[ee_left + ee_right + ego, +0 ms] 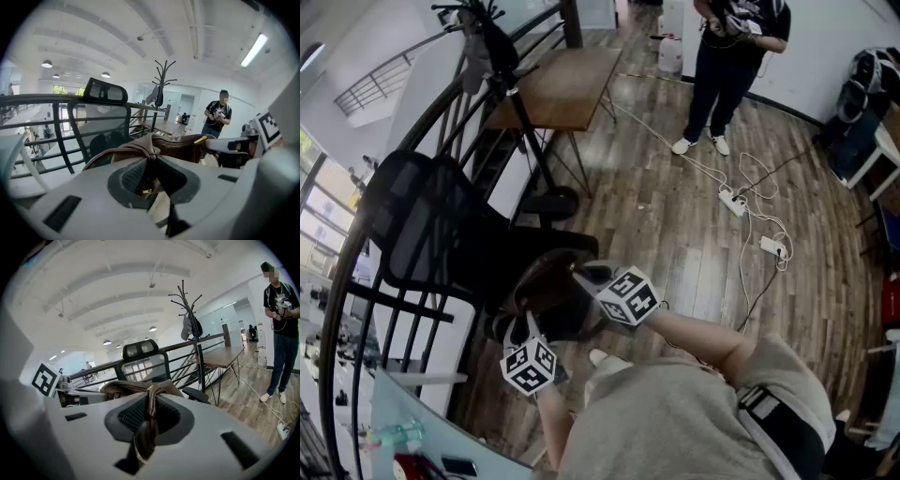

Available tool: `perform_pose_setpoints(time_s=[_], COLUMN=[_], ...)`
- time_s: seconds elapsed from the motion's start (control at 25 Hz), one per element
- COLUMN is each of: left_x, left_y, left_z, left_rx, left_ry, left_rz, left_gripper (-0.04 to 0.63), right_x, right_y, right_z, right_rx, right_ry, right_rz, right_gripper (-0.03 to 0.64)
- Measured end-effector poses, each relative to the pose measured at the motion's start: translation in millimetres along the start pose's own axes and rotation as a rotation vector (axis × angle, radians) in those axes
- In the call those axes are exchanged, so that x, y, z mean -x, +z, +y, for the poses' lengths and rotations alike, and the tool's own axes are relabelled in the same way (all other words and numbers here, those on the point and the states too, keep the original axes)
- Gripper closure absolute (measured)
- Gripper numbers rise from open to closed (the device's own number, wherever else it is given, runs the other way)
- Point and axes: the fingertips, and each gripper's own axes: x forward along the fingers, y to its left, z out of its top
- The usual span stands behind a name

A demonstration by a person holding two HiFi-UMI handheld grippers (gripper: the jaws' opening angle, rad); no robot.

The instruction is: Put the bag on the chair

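— What have the tongs got?

— Both are clenched. The left gripper [151, 177] and the right gripper [151, 420] each pinch a brown strap [151, 404] of the bag [546, 298].

— And where is the bag?

— It hangs between the two, just at the front of the black mesh chair [422, 220]. Whether it touches the seat, I cannot tell.

— Beyond that?

— A dark railing [37, 98] runs behind the chair. Farther off stand a wooden table [567, 80] and a coat rack [187, 305]. Farthest, a person [727, 70] stands on the plank floor, near a white power strip [732, 201].
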Motion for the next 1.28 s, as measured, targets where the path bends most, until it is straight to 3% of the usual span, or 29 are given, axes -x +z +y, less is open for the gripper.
perform_pose_setpoints(time_s=[0.12,0.24,0.36,0.56,1.28], left_x=[-1,7,31,62,76], left_y=[-2,1,-3,-6,-10], left_z=[-30,-38,-34,-40,-49], left_rx=[-0.001,0.025,0.061,0.035,0.043], left_ry=[-0.071,-0.088,-0.059,-0.042,-0.038], left_rz=[-0.011,-0.008,-0.011,-0.031,-0.056], left_gripper=[0.548,0.548,0.548,0.548,0.548], right_x=[34,47,54,76,90], right_y=[4,11,6,-1,-5], right_z=[-15,-10,11,32,35], right_rx=[0.006,0.028,0.048,0.039,0.041], right_ry=[-0.100,-0.140,-0.118,-0.093,-0.092], right_rz=[-0.073,-0.097,-0.078,-0.084,-0.101], right_gripper=[0.587,0.588,0.587,0.586,0.586])
